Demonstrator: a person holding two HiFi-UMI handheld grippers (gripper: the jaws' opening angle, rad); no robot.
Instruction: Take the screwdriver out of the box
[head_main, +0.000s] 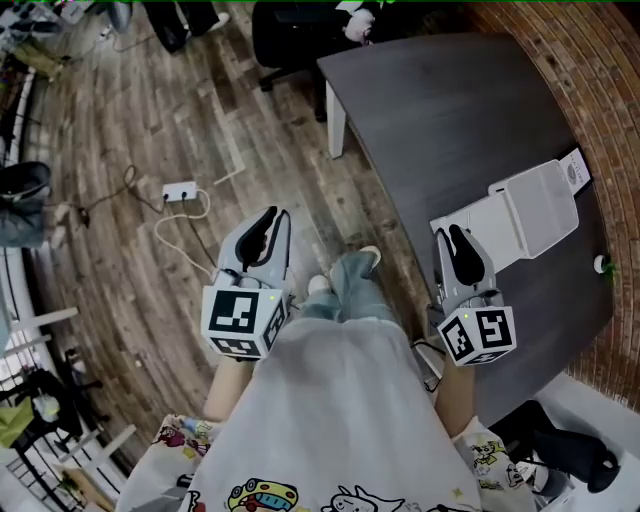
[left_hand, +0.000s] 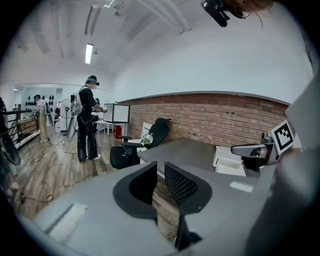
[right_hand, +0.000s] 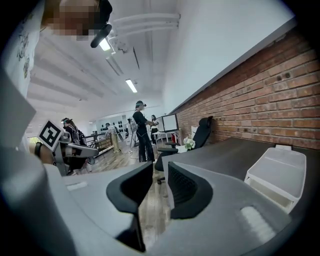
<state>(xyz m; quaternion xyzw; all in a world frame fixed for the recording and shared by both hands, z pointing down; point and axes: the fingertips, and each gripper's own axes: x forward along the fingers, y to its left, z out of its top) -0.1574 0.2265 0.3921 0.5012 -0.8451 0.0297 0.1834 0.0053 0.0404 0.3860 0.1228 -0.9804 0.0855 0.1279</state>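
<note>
Wood planks cover the floor (head_main: 150, 120) up to a dark table (head_main: 450, 110) set against a brick wall (head_main: 590, 60). Near the table's edge sits a white box (head_main: 535, 210), its lid seemingly folded open. No screwdriver shows in any view; my guess is that it lies inside the box, hidden by the walls.

The person stands at the table's corner with both tools held low and out front, as one does when squaring up before a reach. The right tool (head_main: 450, 238) hangs over the table edge just beside the box. Its jaws are a little apart with nothing between them, so it looks the likelier one to go in. The left tool (head_main: 272, 220) is over the floor, well apart from the box, its jaws likewise slightly parted and empty.

A round label (head_main: 575, 172) at the box's far end is too small to read. The only other print is the square markers on the tool cubes. A power strip (head_main: 180, 190) lies on the floor.
</note>
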